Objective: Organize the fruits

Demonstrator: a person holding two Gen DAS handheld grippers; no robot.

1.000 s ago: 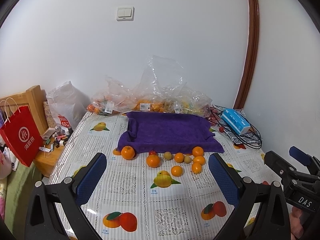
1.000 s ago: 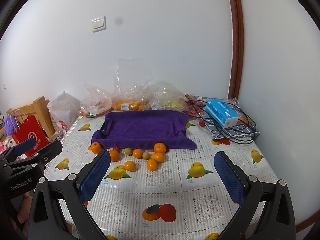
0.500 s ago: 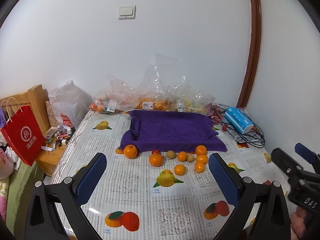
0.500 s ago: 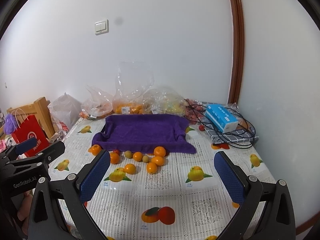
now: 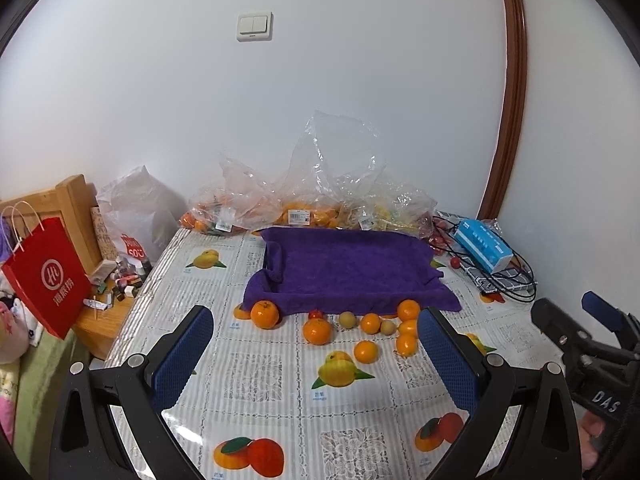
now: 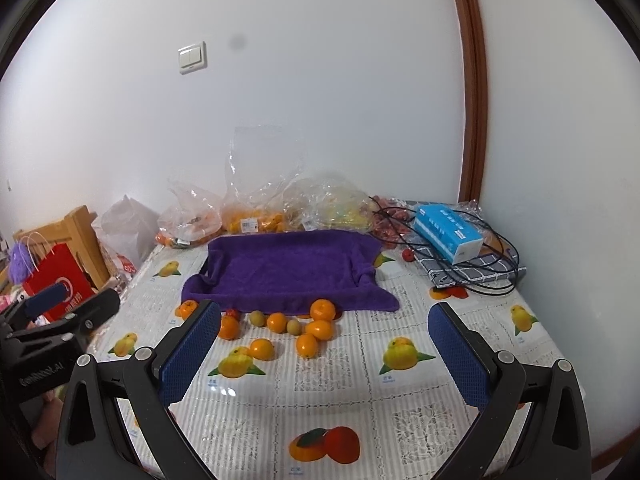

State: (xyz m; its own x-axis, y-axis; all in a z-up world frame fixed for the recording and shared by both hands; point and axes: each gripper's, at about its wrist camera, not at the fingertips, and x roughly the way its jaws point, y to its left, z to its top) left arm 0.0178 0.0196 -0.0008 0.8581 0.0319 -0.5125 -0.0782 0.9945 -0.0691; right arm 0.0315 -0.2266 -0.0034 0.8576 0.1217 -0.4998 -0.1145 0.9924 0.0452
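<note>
Left gripper [image 5: 316, 364] and right gripper [image 6: 324, 356] are both held above the near part of the tabletop [image 5: 280, 400], jaws spread wide, nothing between them. The tabletop carries a fruit-print cover. Beyond the jaws, a cluster of loose oranges [image 5: 318, 331] and smaller pale-green fruits [image 5: 347, 320] lies on the cover, along the front edge of a purple towel [image 5: 348, 268]. Behind the towel, clear plastic bags [image 5: 320, 196] of fruit rest against the wall. A blue tissue box [image 6: 448, 232] sits at far right on coiled black cables [image 6: 492, 268].
</note>
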